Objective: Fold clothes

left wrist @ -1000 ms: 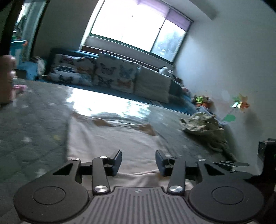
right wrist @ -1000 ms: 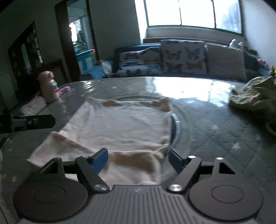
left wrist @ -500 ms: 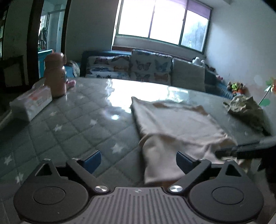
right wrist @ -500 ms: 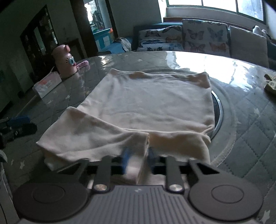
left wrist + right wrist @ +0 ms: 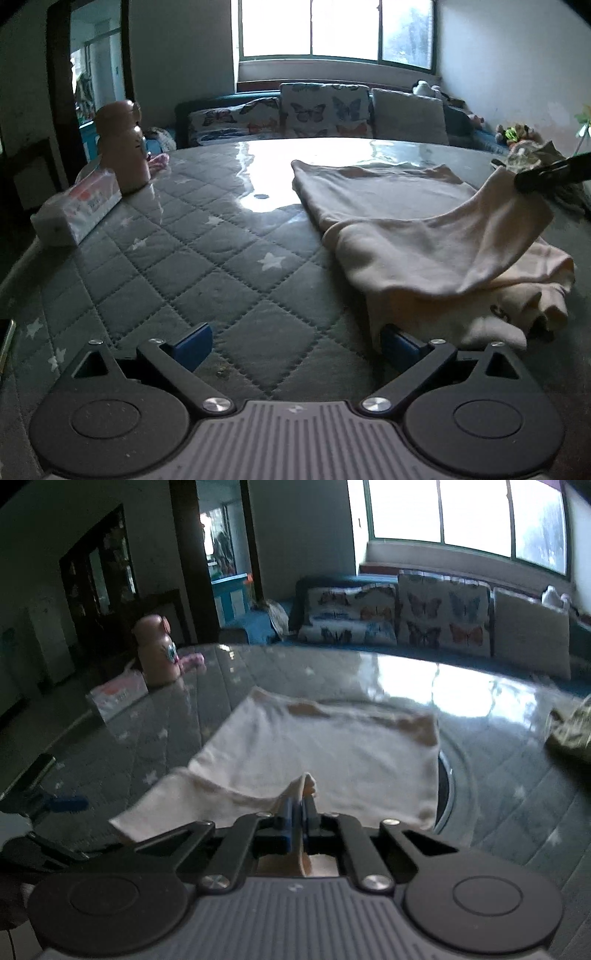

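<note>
Right claw pinches and lifts the cream garment's near edge; left claw spread beside it.

Since a second ago the right gripper [image 5: 298,814] has closed onto the cream garment [image 5: 321,753], raising a fold at centre frame. The left gripper [image 5: 295,343] has opened wide, low over the quilted table [image 5: 207,280], holding nothing. The garment lies flat mid-table, its long axis running from the lower frame toward the window.

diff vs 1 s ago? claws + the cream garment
The right claw has shut on a corner of the cream garment and lifted it off the table. The left claw has opened wide and dropped toward the garment's near edge, nothing gripped yet. Unchanged: the rest of the garment flat, pink bottle, tissue pack, crumpled cloth.
</note>
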A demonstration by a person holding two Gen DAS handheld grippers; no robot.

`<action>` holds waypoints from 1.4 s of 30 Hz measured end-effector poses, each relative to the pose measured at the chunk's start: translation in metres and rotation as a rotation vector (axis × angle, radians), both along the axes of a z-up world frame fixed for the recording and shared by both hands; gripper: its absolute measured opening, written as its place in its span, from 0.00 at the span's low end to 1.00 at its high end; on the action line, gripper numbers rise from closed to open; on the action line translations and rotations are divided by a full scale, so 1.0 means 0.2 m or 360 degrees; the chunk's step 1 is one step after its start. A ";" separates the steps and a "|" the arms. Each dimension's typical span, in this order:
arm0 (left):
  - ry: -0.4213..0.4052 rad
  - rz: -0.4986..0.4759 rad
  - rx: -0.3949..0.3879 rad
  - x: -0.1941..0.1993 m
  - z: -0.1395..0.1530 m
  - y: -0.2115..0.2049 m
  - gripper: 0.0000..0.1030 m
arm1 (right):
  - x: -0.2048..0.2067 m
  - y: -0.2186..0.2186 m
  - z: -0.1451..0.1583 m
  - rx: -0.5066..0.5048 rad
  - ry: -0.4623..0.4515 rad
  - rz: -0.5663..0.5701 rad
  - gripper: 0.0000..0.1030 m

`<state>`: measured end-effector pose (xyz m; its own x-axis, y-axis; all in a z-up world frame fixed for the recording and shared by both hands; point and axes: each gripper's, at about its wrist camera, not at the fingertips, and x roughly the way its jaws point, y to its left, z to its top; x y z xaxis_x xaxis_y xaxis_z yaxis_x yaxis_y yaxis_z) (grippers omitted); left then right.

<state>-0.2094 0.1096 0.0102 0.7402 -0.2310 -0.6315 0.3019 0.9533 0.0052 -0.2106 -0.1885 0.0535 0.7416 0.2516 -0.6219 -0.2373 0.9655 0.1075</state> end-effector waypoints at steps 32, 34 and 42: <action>-0.0015 -0.0010 0.0035 -0.03 0.08 0.07 0.95 | -0.01 -0.22 -0.17 -0.0116 0.0132 -0.0198 0.09; -0.0026 -0.0024 -0.0011 -0.01 0.13 0.06 0.93 | -0.01 -0.22 -0.17 -0.0117 0.0124 -0.0178 0.09; -0.0016 -0.0266 -0.0149 0.19 0.16 -0.20 0.57 | 0.12 -0.14 -0.27 -0.0161 0.0158 -0.0075 0.09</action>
<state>-0.1715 0.0701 0.0428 0.6928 -0.4087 -0.5942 0.4563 0.8864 -0.0777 -0.1867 -0.2155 -0.0009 0.6847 0.1505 -0.7131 -0.1848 0.9823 0.0299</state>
